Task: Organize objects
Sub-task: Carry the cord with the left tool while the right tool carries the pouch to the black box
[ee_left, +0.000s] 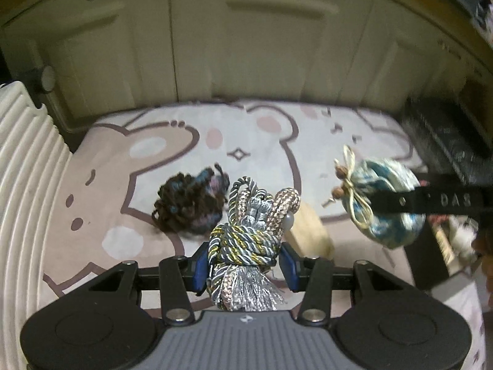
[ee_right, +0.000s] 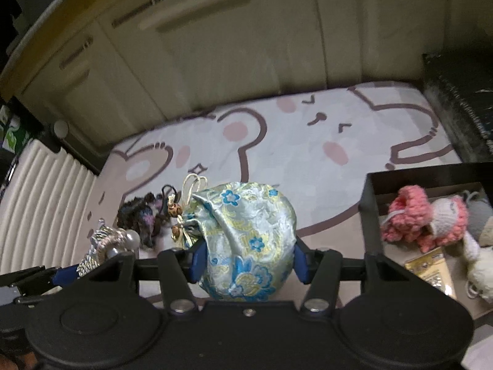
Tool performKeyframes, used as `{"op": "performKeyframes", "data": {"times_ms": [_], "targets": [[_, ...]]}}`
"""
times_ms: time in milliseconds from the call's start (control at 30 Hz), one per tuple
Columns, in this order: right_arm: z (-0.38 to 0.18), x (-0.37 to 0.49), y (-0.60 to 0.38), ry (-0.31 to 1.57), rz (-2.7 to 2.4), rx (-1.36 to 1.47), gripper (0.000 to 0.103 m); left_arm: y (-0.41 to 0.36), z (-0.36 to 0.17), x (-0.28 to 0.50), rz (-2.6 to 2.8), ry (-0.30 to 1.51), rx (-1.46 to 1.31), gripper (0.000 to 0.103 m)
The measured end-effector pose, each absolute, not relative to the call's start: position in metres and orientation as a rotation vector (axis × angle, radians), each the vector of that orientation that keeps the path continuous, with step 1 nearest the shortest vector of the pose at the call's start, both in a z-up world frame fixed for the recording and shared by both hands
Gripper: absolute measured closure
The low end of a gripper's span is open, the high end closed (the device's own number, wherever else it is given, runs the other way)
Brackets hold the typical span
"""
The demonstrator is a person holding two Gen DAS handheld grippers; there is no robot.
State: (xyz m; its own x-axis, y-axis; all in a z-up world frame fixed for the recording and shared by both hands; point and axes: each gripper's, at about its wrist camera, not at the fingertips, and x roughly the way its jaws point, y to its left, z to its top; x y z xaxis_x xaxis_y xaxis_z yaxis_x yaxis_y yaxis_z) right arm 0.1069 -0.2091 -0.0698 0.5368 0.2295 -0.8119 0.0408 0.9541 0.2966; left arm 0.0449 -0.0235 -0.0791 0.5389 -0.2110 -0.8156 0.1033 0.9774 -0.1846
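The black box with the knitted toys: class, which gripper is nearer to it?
Right. The right gripper, clamping the brocade pouch, hangs just left of the black box; the left gripper, holding the tassel cord, is further left.

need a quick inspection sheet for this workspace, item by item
surface: pale mat printed with cartoon bears, mostly bare.
job's things: knotted grey-and-gold cord tassel bundle in the left claw; blue floral brocade drawstring pouch in the right claw; dark brown fuzzy yarn piece lying on the mat; black open box holding a pink crocheted toy and other small items.
clutter: tan wooden piece behind the tassel.
grippers: both claws shut on their items, lifted off the mat.
cables: nothing seen.
surroundings: cream cabinet doors behind, white ribbed panel at the left.
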Motion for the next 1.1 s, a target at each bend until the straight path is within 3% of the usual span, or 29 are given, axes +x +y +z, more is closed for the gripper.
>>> {"op": "performKeyframes", "data": {"times_ms": [500,1100], "targets": [[-0.028,0.069,-0.271,0.882,0.014,0.370,0.047,-0.055,-0.045,0.038,-0.172,0.895,-0.262,0.055],[-0.018,0.032,-0.349,0.823,-0.108,0.431,0.047,-0.136,-0.031,0.040,-0.269,0.887,-0.339,0.055]]}}
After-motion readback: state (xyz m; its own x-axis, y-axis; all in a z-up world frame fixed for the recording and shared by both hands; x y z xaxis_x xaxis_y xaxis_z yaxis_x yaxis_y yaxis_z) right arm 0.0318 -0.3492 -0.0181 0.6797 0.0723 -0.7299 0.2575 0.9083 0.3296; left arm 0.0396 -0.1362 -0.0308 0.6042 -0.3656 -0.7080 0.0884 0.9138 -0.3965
